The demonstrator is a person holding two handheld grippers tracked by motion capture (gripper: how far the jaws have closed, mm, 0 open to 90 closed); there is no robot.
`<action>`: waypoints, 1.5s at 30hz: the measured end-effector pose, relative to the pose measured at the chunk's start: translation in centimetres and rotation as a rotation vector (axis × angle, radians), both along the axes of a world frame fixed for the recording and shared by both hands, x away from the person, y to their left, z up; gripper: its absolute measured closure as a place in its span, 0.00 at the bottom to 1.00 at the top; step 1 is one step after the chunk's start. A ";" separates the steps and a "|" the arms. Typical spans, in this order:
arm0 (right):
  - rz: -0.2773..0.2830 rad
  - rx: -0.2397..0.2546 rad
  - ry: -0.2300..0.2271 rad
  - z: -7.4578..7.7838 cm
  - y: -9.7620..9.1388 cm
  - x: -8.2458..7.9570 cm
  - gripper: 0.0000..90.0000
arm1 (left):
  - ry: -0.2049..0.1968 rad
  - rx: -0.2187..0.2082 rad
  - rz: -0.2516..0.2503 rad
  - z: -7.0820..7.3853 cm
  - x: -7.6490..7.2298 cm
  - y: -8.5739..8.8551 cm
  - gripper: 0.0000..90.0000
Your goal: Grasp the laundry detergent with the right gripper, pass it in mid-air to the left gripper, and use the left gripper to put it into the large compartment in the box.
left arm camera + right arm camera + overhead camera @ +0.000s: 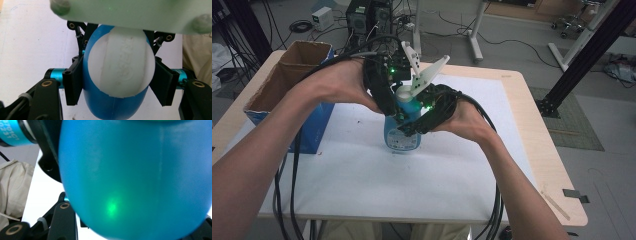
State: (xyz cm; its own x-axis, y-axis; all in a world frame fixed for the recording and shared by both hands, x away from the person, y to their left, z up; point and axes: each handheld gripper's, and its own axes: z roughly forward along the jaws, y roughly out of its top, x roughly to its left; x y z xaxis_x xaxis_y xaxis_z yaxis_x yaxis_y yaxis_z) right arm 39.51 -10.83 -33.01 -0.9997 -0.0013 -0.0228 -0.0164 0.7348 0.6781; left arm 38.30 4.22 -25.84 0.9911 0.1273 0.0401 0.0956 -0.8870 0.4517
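Both hands are in tight on the blue plastic bottle with the white oval cap (402, 131), which stands upright on the white sheet covering the table (362, 170), right in the middle of the action. Looking along the left gripper (117, 86), its two black jaws sit one on each flank of the blue body, pressed against it just below the white cap (120, 65), so that gripper is clamped on the bottle. The right gripper (424, 117) comes in from the opposite side, low on the bottle's shoulder; its own camera is so close to the blue wall (135, 177) that the jaws are lost behind it, and I cannot tell whether they are closed on anything or standing apart. The cap sits directly ahead of the left jaws, closed and seated flat on the neck as far as one can see. Off to the far side of the left hand stands an open brown-and-blue cardboard box (292, 75), untouched. My read: the grasp is secured, the bottle is steadied, but the cap is not yet opened and the bottle has not left the table, so the main work remains.
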 end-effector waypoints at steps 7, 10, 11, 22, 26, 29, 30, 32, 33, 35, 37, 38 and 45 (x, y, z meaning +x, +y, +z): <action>0.001 0.005 0.007 0.0 0.1 -0.1 0.53 | -0.010 0.003 -0.013 0.0 -0.1 -0.1 0.41; 0.005 0.006 0.001 -0.1 0.0 -0.1 0.52 | -0.018 0.002 -0.019 0.0 -0.1 -0.1 0.42; 0.000 0.009 0.010 -0.1 0.0 -0.1 0.52 | -0.020 0.003 -0.021 0.0 -0.1 -0.1 0.42; 0.008 0.033 0.024 -0.4 -0.1 0.0 0.51 | -0.008 0.017 -0.016 0.0 -0.1 -0.3 0.43; 0.009 0.031 0.025 -0.5 -0.1 0.0 0.51 | -0.010 0.024 -0.022 0.0 0.0 -0.4 0.43; 0.006 0.037 0.029 -0.5 -0.2 0.0 0.50 | -0.008 0.018 -0.022 0.0 0.1 -0.3 0.43; 0.007 0.039 0.029 -0.5 -0.2 0.0 0.50 | -0.008 0.016 -0.020 0.0 0.0 -0.4 0.43; 0.010 0.040 0.029 -0.5 -0.2 0.0 0.50 | -0.008 0.019 -0.021 0.0 0.1 -0.4 0.43; 0.011 0.043 0.030 -0.5 -0.2 0.0 0.50 | -0.007 0.018 -0.022 0.0 0.1 -0.3 0.43; 0.011 0.043 0.026 -0.6 -0.2 0.1 0.48 | -0.007 0.016 -0.021 0.0 0.1 -0.3 0.43; 0.009 0.043 0.025 -0.6 -0.2 0.0 0.45 | -0.005 0.019 -0.026 0.1 0.1 -0.3 0.43; 0.002 0.039 0.027 -0.6 -0.2 0.1 0.43 | 0.000 0.018 -0.024 0.0 0.0 -0.2 0.43; -0.004 0.049 0.036 -0.7 -0.4 0.1 0.41 | 0.000 0.027 -0.032 -0.1 -0.1 -0.3 0.42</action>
